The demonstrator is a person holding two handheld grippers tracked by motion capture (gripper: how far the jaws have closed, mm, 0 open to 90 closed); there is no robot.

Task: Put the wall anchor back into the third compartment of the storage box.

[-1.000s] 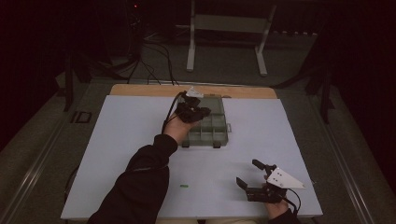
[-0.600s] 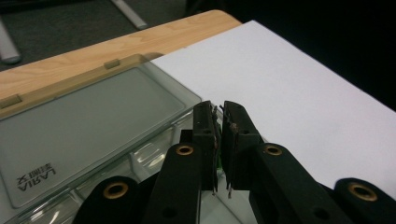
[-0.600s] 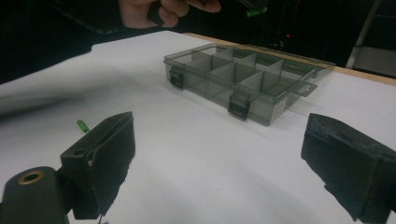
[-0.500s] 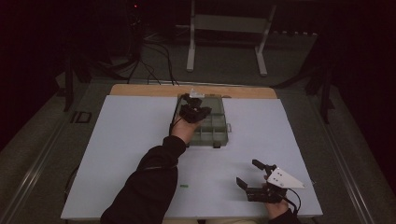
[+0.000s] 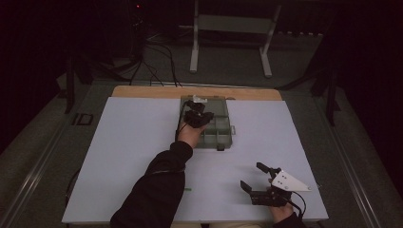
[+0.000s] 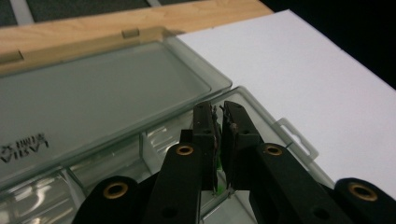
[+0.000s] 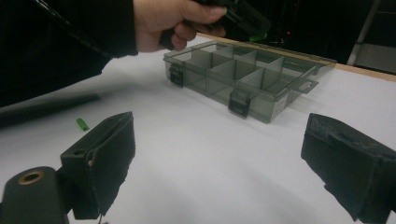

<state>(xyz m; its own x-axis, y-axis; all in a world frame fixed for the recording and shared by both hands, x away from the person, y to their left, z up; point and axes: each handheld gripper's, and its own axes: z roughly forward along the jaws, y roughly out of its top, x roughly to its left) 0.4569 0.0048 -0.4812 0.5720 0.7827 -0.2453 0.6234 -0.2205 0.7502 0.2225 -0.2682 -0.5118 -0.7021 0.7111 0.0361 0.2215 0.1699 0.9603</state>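
My left gripper (image 5: 196,114) hangs over the compartment box (image 5: 219,133), at the box's far left part next to the opened lid (image 6: 93,88). Its jaws are clenched on a small green piece (image 6: 216,161), a thin sliver squeezed between the two black pads, visible in the left gripper view just above one of the box's compartments. How the piece is shaped I cannot tell, since the pads hide most of it.

The compartment box is a smoky see-through case with dividers, lying on the white sheet (image 5: 128,152) at the far middle of the worktop (image 5: 142,91), with its lid folded back flat toward the wooden edge. Two dark latches sit on the box's side that faces me.

My right gripper (image 5: 253,177) rests well apart from the box, on the near side of the sheet. It is released: in the right gripper view its two jaws stand wide, with nothing between them.

A second green piece (image 7: 82,124) lies loose on the sheet, near to me from the box and well apart from it.
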